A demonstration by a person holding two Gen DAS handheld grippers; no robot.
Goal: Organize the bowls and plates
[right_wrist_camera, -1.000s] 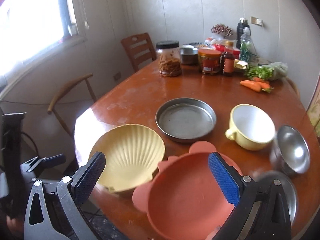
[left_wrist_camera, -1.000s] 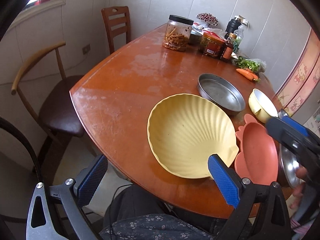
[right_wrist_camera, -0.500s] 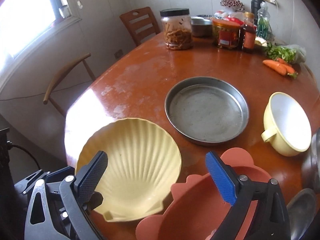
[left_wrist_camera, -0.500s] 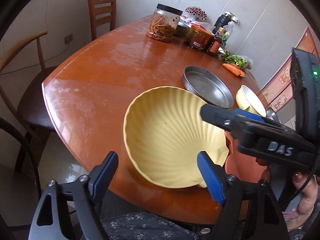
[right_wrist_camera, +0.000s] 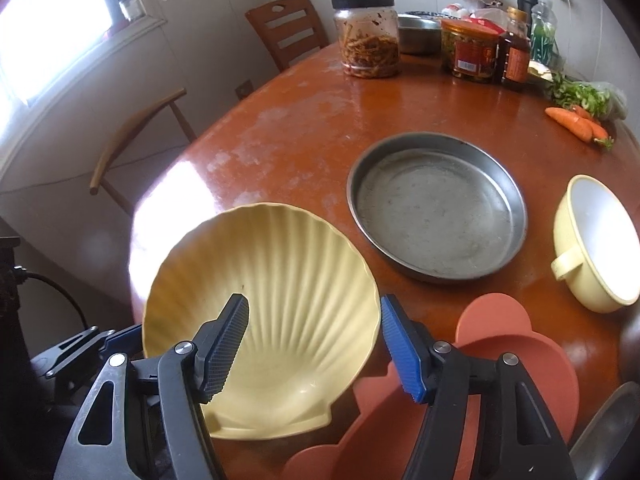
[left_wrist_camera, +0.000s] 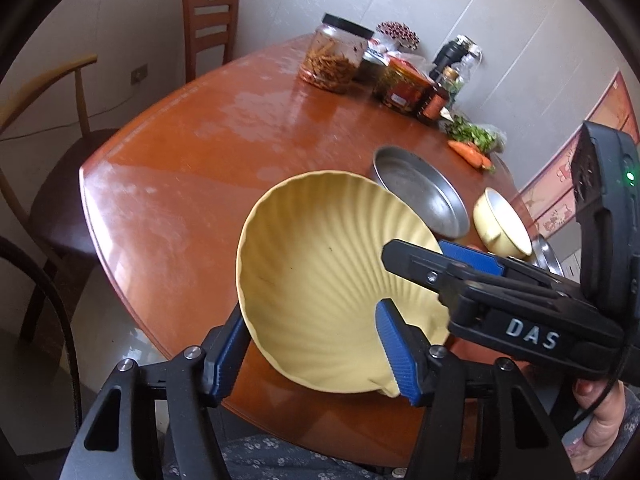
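Note:
A yellow shell-shaped plate (left_wrist_camera: 320, 268) (right_wrist_camera: 276, 304) sits at the near edge of the brown table (left_wrist_camera: 208, 168), tilted up. My left gripper (left_wrist_camera: 316, 344) straddles its near rim with one finger under and one over it; whether the pads press it is unclear. My right gripper (right_wrist_camera: 316, 340) is open, its fingers either side of the plate's right rim. A salmon plate (right_wrist_camera: 500, 384) lies to the right. A round metal pan (right_wrist_camera: 436, 204) and a yellow handled bowl (right_wrist_camera: 596, 240) lie beyond it.
Jars, bottles and a steel bowl (right_wrist_camera: 416, 36) stand at the table's far side, with carrots (right_wrist_camera: 576, 124) and greens. Wooden chairs (right_wrist_camera: 288, 28) stand along the left. A steel dish (right_wrist_camera: 608, 436) shows at the lower right.
Both grippers have moved in onto the shell plate and narrowed. The plate's near rim has lifted and it tilts. The right gripper shifted left from over the salmon plate.

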